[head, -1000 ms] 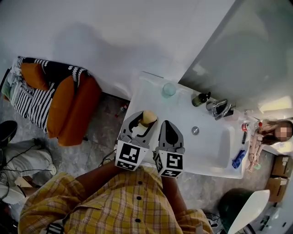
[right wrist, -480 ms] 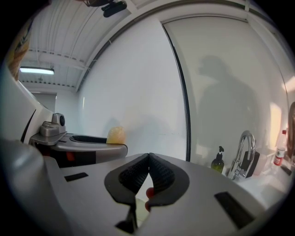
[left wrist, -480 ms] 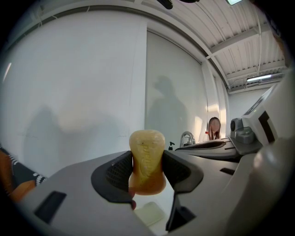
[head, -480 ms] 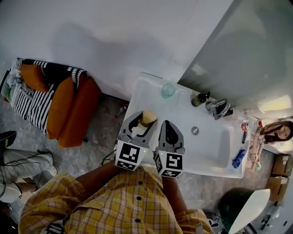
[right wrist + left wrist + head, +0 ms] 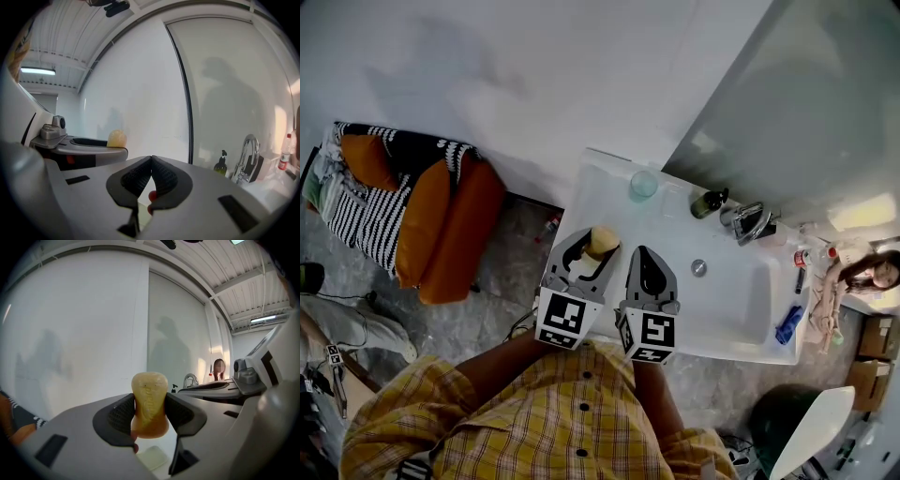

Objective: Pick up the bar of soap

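Note:
A yellow-amber bar of soap (image 5: 149, 404) stands upright between the ribbed pads of my left gripper (image 5: 150, 414), which is shut on it and holds it in the air. In the head view the soap (image 5: 602, 241) shows at the tip of the left gripper (image 5: 592, 251), above the left end of the white washbasin counter (image 5: 614, 202). My right gripper (image 5: 647, 270) hovers beside it, its jaws shut (image 5: 151, 177) with nothing between them. In the right gripper view the soap (image 5: 116, 138) peeks over the left gripper's body.
On the counter stand a clear glass (image 5: 644, 185), a dark soap dispenser (image 5: 709, 202) and a chrome tap (image 5: 753, 223) behind the basin with its drain (image 5: 698, 268). A blue item (image 5: 788, 325) lies at the right end. An orange and striped chair (image 5: 412, 206) stands left on the floor.
Both grippers and the soap have held still. A person's legs at the lower left of the head view have shifted further out of the picture.

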`<action>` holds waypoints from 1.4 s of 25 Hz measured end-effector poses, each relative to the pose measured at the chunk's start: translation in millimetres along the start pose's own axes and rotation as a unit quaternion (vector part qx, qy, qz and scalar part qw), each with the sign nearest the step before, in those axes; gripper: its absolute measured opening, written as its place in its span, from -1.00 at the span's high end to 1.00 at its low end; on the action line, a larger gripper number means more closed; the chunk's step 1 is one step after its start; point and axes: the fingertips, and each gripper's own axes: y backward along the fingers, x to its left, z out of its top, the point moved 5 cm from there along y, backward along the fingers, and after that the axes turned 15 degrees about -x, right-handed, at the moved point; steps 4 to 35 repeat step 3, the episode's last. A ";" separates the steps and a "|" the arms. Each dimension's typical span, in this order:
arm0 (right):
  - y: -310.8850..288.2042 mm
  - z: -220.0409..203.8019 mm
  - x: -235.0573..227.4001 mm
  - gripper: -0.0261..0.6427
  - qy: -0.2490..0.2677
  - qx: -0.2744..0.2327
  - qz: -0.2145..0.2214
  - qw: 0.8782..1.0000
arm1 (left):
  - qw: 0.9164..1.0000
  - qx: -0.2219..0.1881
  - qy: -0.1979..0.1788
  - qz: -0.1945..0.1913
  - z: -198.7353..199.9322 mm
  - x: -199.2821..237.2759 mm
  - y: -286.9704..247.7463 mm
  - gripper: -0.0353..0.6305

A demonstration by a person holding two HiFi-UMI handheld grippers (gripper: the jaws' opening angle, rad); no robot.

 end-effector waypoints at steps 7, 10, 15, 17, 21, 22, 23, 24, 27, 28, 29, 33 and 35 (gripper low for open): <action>2.0 -0.6 -0.6 0.87 -0.004 0.001 0.001 1.000 | 1.000 0.001 0.000 0.000 1.0 -0.6 0.2 0.28; 2.0 -0.6 -0.6 0.87 -0.004 0.001 0.001 1.000 | 1.000 0.001 0.000 0.000 1.0 -0.6 0.2 0.28; 2.0 -0.6 -0.6 0.87 -0.004 0.001 0.001 1.000 | 1.000 0.001 0.000 0.000 1.0 -0.6 0.2 0.28; 2.0 -0.6 -0.6 0.87 -0.004 0.001 0.001 1.000 | 1.000 0.001 0.000 0.000 1.0 -0.6 0.2 0.28; 2.0 -0.6 -0.6 0.87 -0.004 0.001 0.001 1.000 | 1.000 0.001 0.000 0.000 1.0 -0.6 0.2 0.28; 2.0 -0.6 -0.6 0.87 -0.004 0.001 0.001 1.000 | 1.000 0.001 0.000 0.000 1.0 -0.6 0.2 0.28; 2.0 -0.6 -0.6 0.87 -0.004 0.001 0.001 1.000 | 1.000 0.001 0.000 0.000 1.0 -0.6 0.2 0.28; 2.0 -0.6 -0.6 0.87 -0.004 0.001 0.001 1.000 | 1.000 0.001 0.000 0.000 1.0 -0.6 0.2 0.28; 2.0 -0.6 -0.6 0.87 -0.004 0.001 0.001 1.000 | 1.000 0.001 0.000 0.000 1.0 -0.6 0.2 0.28; 2.0 -0.6 -0.6 0.87 -0.004 0.001 0.001 1.000 | 1.000 0.001 0.000 0.000 1.0 -0.6 0.2 0.28; 2.0 -0.6 -0.6 0.87 -0.004 0.001 0.001 1.000 | 1.000 0.001 0.000 0.000 1.0 -0.6 0.2 0.28; 2.0 -0.6 -0.6 0.87 -0.004 0.001 0.001 1.000 | 1.000 0.001 0.000 0.000 1.0 -0.6 0.2 0.28; 2.0 -0.6 -0.6 0.87 -0.004 0.001 0.001 1.000 | 1.000 0.001 0.000 0.000 1.0 -0.6 0.2 0.28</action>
